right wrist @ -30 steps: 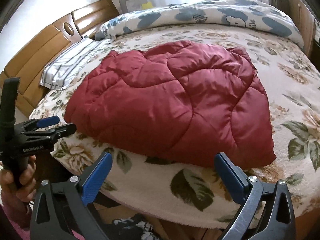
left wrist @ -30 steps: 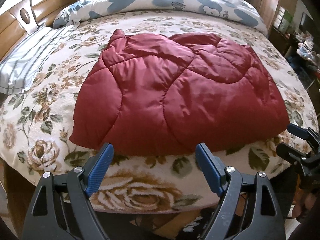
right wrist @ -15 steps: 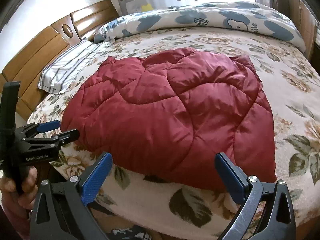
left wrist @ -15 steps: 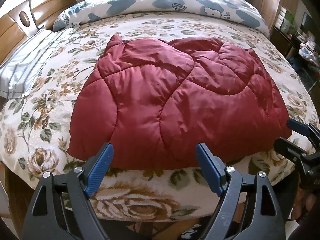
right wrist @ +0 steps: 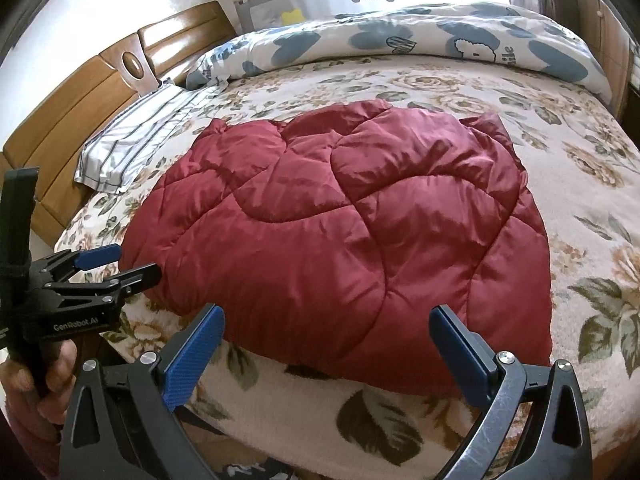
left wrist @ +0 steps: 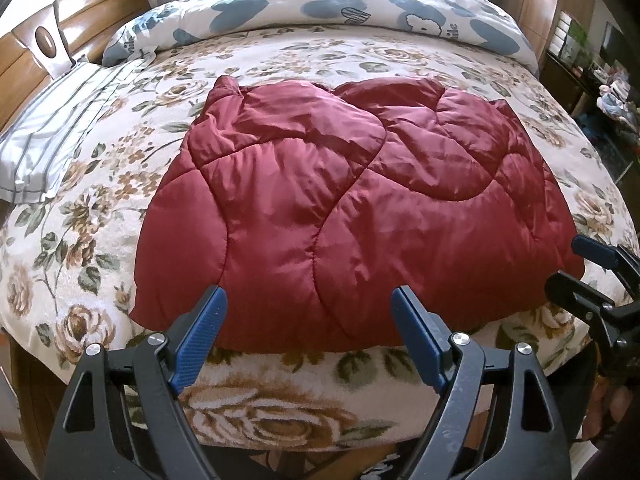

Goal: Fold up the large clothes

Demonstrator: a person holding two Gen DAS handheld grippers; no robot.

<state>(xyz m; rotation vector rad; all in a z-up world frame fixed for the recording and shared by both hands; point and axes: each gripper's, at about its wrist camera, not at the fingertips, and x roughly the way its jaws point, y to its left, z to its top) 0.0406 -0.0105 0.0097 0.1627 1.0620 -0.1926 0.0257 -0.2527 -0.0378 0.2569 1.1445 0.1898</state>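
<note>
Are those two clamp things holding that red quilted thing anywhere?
No. Both the left tool and right tool stand open, short of the red padded garment; nothing is held.

right gripper (right wrist: 326, 326) nearer the red quilted garment (right wrist: 340, 232)

Inspector: Garments?
Clerk: One dark red quilted padded garment (left wrist: 352, 216).
Inspector: Bedding?
Clerk: One cream floral blanket (left wrist: 420, 64), one white-and-blue printed duvet (left wrist: 360, 8), one grey-striped white pillow (left wrist: 52, 136).
Inspector: Grippers?
Clerk: Two black blue-padded grippers: left gripper (left wrist: 308, 304), right gripper (right wrist: 326, 320).
</note>
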